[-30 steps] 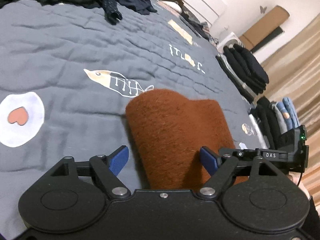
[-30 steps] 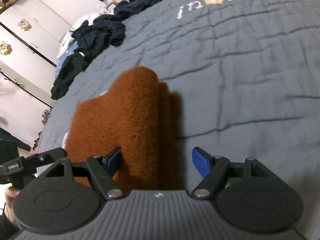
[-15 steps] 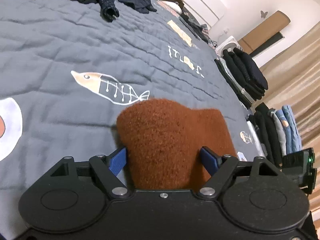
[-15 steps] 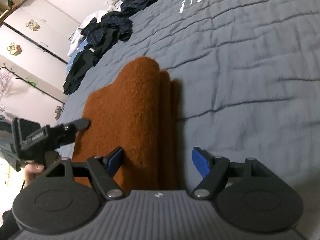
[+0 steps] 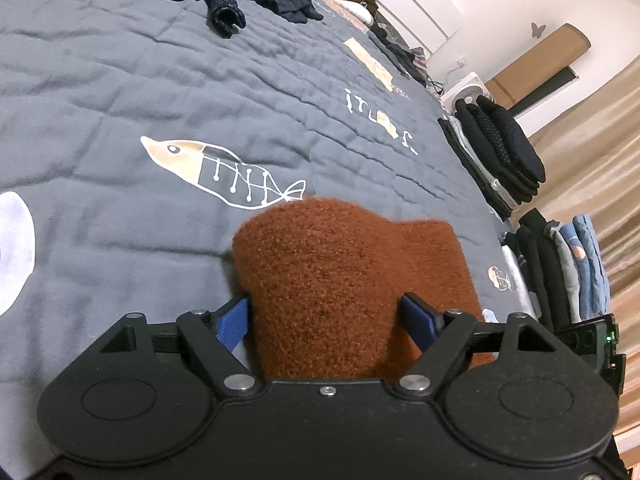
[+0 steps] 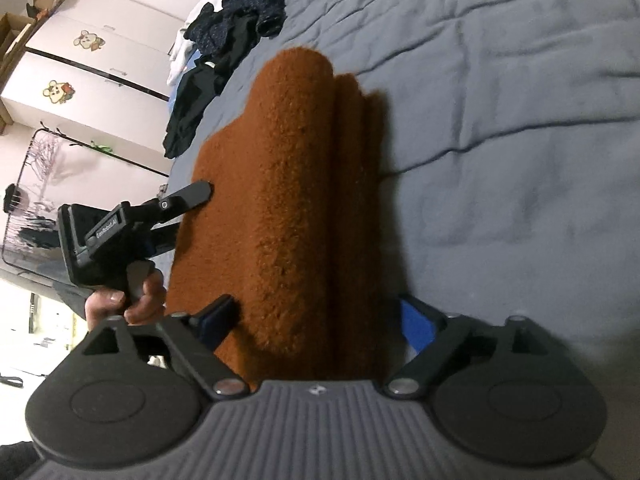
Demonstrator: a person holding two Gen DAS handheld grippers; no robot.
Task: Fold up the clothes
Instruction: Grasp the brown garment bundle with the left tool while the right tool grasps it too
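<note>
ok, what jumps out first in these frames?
The rust-brown fuzzy garment, folded thick on the grey quilt, sits between the open blue fingers of both grippers. Next, the fish print just beyond it, and stacks of folded clothes at the bed's right edge.

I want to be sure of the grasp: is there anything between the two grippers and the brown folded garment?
Nothing visible. The brown garment already sits between the open jaws of the left gripper and of the right gripper, on the grey bedcover.
</note>
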